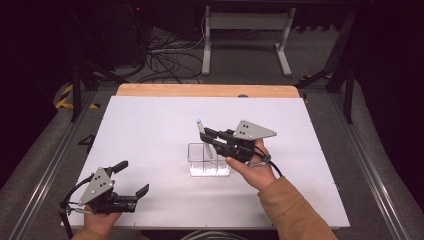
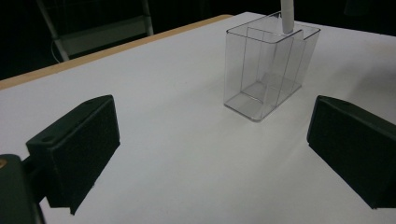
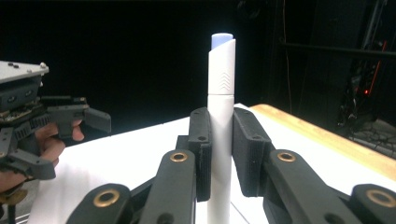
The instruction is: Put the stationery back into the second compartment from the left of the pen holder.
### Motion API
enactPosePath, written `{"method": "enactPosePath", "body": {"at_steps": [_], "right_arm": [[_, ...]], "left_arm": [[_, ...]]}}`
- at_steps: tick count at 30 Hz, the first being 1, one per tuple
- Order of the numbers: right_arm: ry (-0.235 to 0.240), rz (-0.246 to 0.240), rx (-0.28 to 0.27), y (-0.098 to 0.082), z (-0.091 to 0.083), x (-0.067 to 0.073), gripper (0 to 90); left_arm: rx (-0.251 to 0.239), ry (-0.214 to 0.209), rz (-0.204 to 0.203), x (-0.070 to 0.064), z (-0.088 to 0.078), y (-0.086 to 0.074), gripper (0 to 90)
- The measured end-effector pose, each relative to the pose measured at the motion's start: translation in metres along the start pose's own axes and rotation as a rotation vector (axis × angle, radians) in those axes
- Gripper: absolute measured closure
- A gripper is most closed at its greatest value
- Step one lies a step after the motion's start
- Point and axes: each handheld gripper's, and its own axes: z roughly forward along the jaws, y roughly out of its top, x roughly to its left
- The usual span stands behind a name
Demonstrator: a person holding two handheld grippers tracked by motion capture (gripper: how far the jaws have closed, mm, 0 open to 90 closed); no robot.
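A white pen (image 3: 221, 116) with a blue tip stands upright between the pads of my right gripper (image 3: 220, 149), which is shut on it. In the high view the right gripper (image 1: 206, 135) holds the pen (image 1: 202, 131) over a clear plastic box (image 1: 207, 160) in the middle of the white table. The pen's lower end reaches into the box (image 2: 266, 70), seen as the pen (image 2: 287, 16) crossing its rim. My left gripper (image 1: 131, 181) rests open near the front left corner, jaws wide apart with nothing between them. The left gripper (image 2: 210, 149) faces the box.
The white tabletop (image 1: 150, 130) has a wooden strip (image 1: 205, 90) along its far edge. Beyond it stand a white table frame (image 1: 245, 35) and loose cables (image 1: 170, 60) on the floor. Dark metal rails (image 1: 40, 175) run along both sides.
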Motion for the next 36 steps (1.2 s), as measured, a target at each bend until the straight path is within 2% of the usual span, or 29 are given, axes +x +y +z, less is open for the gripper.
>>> {"method": "enactPosePath", "body": {"at_steps": [5, 14, 28, 29, 32, 36], "right_arm": [[0.007, 0.021, 0.035, -0.006, 0.001, 0.000, 78.6], [-0.018, 0.031, 0.097, -0.015, 0.003, -0.002, 78.5], [-0.036, 0.075, 0.180, -0.021, 0.002, -0.003, 78.2], [-0.045, 0.071, 0.189, -0.021, 0.002, -0.003, 76.6], [-0.072, 0.055, 0.177, -0.020, 0.000, -0.004, 60.8], [-0.113, 0.019, 0.147, -0.015, -0.005, -0.004, 45.4]], "left_arm": [[0.001, 0.000, 0.003, 0.000, 0.000, 0.000, 3.3], [0.003, 0.000, 0.003, 0.000, 0.000, 0.000, 3.3], [0.004, 0.001, 0.002, 0.000, 0.000, -0.001, 3.3], [0.004, 0.001, 0.003, -0.001, 0.000, -0.001, 3.3], [0.006, 0.005, 0.005, -0.001, -0.001, -0.001, 3.3], [0.003, 0.006, -0.001, 0.000, -0.002, -0.002, 3.3]]}}
